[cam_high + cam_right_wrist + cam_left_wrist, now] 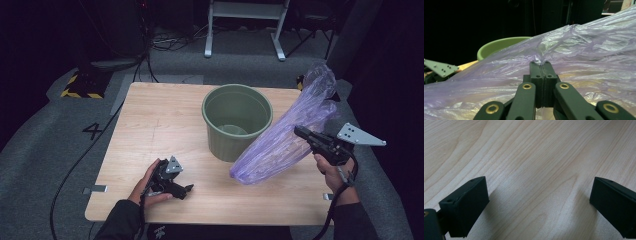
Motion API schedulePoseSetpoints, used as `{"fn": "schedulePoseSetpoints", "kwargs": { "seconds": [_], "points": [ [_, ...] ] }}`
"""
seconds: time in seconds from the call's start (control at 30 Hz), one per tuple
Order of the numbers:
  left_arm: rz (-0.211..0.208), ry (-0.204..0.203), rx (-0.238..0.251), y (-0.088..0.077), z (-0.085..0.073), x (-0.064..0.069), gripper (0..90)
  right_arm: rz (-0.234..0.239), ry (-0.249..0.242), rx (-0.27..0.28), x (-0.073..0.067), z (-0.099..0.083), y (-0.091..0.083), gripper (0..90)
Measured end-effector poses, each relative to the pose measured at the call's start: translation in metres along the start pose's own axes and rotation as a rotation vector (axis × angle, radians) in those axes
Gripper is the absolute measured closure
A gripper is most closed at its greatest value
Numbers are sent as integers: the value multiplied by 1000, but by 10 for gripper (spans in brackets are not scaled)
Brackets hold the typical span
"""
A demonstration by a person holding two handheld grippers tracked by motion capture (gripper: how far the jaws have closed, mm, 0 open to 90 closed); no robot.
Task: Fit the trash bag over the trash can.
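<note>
A translucent purple plastic bag [287, 135] hangs slanted over the right half of the wooden table [165, 125], its low end near the tabletop and its high end above the table's far right corner. My right gripper [300, 132] is shut on a pinch of the bag [564, 65], the jaws pressed together with film bunched at their tips [541, 63]. A green bucket [237, 121] stands upright mid-table, just left of the bag; its rim [499, 45] shows behind the film. My left gripper [186, 190] lies near the front edge, open, jaws wide over bare wood [536, 170].
A grey carpeted floor surrounds the table. A white metal frame [245, 25] and cables lie beyond the far edge. A yellow-black striped block [82, 85] sits at the far left. The left half of the table is bare wood.
</note>
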State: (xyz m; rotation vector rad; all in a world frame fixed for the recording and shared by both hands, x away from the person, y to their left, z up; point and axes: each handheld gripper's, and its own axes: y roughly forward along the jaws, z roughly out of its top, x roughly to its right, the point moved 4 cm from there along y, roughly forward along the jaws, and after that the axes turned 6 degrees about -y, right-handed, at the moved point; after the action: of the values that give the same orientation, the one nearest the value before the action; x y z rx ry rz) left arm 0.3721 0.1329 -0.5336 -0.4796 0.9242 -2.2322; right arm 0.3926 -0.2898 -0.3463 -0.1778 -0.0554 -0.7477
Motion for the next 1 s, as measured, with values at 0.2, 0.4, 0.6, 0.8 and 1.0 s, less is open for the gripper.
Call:
{"fn": "schedulePoseSetpoints", "kwargs": {
  "seconds": [0.2, 0.4, 0.6, 0.8, 1.0],
  "points": [
    [-12, 9, 0, 0, 0, -1, 14, -14, 8, 34, 4, 16, 3, 899],
    [-13, 11, 0, 0, 0, -1, 14, -20, 8, 63, 8, 31, 5, 899],
    [-14, 13, 1, 0, 0, -1, 14, -48, 13, 85, 17, 39, 3, 899],
    [-17, 18, -1, 0, 0, -1, 14, -104, 41, 78, 35, 45, 16, 899],
    [-20, 34, -10, -3, 2, -1, 153, -159, 27, 59, 41, 51, 32, 900]
  ]
}}
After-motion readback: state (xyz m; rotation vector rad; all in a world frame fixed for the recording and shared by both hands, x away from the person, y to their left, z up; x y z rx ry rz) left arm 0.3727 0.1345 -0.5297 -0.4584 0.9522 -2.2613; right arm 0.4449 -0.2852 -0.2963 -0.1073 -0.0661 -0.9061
